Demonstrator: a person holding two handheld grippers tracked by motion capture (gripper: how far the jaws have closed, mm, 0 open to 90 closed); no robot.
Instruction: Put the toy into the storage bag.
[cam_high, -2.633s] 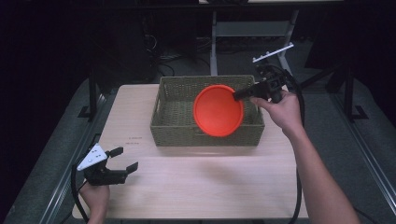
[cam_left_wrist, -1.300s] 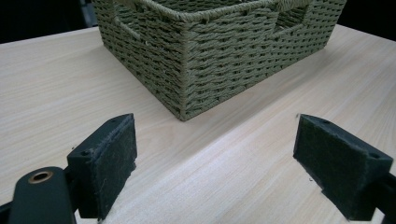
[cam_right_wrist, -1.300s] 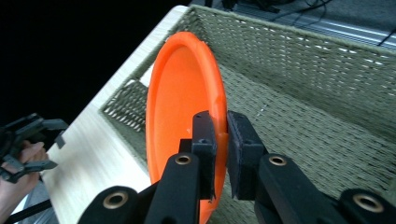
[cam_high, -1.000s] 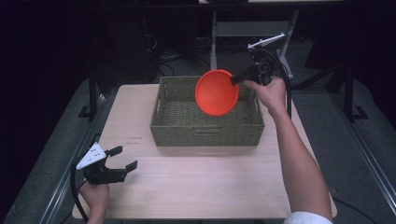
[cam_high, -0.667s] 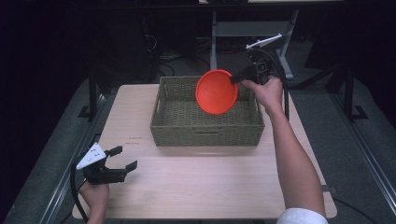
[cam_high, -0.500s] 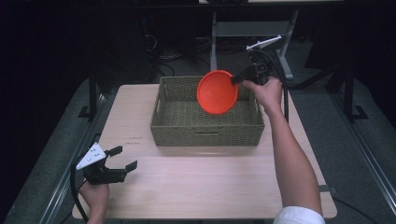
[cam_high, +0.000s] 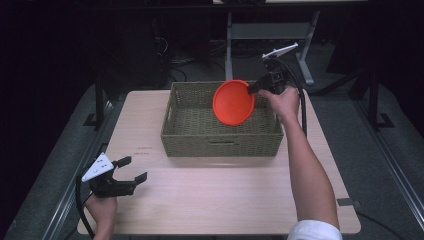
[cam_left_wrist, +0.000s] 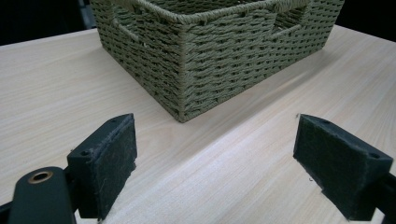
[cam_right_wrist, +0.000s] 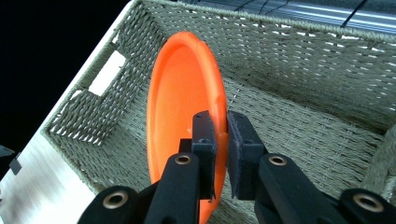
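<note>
R gripper (cam_right_wrist: 221, 140) clamped on rim of round orange plastic plate (cam_high: 233, 102) | plate on edge, tilted, above woven olive wicker basket (cam_high: 220, 141) | L gripper (cam_high: 131, 170) jaws wide apart, nothing between, near front-left corner of light wood table (cam_high: 220, 200)

Change noted from my station: orange plate (cam_high: 233, 101), clamped on edge in my right gripper (cam_high: 251, 90), has shifted from the woven basket (cam_high: 222, 141)'s near right toward its far right corner and turned steeper.

The right claw (cam_high: 251, 89) holds an orange plate (cam_high: 233, 102) tilted over the basket (cam_high: 220, 142).
</note>
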